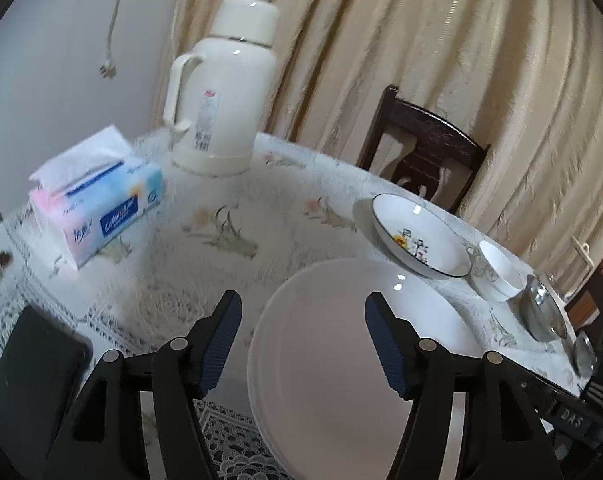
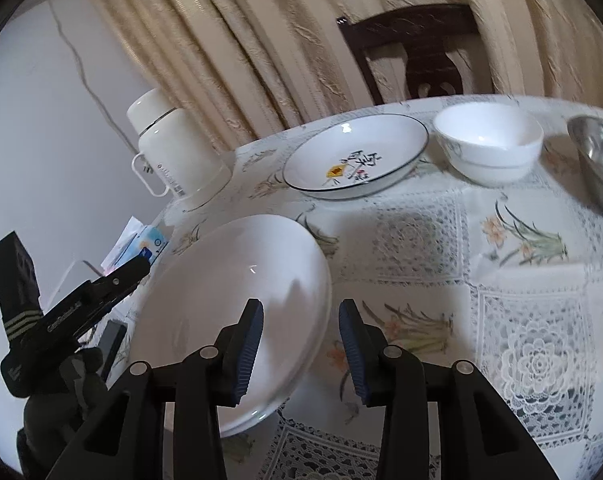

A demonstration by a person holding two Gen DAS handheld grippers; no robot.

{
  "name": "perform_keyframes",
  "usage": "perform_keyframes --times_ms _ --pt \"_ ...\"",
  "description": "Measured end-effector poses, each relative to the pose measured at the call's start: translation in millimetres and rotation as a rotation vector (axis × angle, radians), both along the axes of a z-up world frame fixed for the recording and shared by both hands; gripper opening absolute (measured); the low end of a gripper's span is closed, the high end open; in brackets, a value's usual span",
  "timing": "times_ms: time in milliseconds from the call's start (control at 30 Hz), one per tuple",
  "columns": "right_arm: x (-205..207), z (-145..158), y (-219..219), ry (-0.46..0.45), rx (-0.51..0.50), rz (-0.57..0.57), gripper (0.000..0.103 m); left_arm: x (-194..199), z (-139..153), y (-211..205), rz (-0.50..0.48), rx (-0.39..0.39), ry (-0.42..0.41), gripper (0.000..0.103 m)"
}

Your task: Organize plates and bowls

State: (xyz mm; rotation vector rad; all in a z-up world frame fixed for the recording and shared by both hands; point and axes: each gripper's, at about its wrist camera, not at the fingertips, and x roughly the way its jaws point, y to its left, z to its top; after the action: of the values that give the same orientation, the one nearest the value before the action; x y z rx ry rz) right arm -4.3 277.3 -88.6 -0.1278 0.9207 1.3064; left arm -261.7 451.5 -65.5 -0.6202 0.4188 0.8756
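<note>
A large plain white plate (image 1: 341, 380) lies on the lace tablecloth right under my left gripper (image 1: 301, 308), which is open, one finger left of the rim and one over the plate. My right gripper (image 2: 301, 312) is open too, and the plate's (image 2: 221, 300) right rim runs between its fingers. Behind it stand a flower-painted plate (image 1: 417, 236) (image 2: 357, 156), a white bowl (image 1: 497, 272) (image 2: 489, 144) and a steel bowl (image 1: 541, 312) (image 2: 601, 160) in a row. In the right wrist view, my left gripper (image 2: 139, 266) reaches the plate's left edge.
A cream thermos jug (image 1: 225, 92) (image 2: 173, 148) and a tissue box (image 1: 101, 208) (image 2: 149, 244) stand at the far left of the round table (image 2: 521, 320). A dark wooden chair (image 1: 421, 152) (image 2: 417, 52) backs onto the curtain. A black flat object (image 1: 33, 380) lies near left.
</note>
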Motion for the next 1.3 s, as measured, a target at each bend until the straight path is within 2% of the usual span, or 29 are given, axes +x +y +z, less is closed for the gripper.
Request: perform_keyframes --times_ms 167,233,400,833,1300 --pt "3.7 -1.5 -4.8 0.008 -0.002 -0.026 0.042 4.0 -6.5 4.5 -0.015 -0.049 0.0 0.066" --pt "6.7 -3.3 -6.5 0.018 -0.008 -0.044 0.046 5.6 -8.5 4.3 -0.019 -0.065 0.003 0.066" --pt "17.6 -8.9 -9.7 0.064 -0.018 -0.091 0.054 6.3 -5.7 4.3 -0.015 -0.066 0.003 0.071" --pt "29.5 -13.3 -14.0 0.103 -0.025 -0.149 0.057 15.6 6.9 12.2 -0.04 -0.068 0.008 0.072" --pt "55.0 -0.4 -4.2 0.135 -0.013 -0.178 0.057 51.9 30.8 43.7 -0.177 -0.164 -0.003 0.072"
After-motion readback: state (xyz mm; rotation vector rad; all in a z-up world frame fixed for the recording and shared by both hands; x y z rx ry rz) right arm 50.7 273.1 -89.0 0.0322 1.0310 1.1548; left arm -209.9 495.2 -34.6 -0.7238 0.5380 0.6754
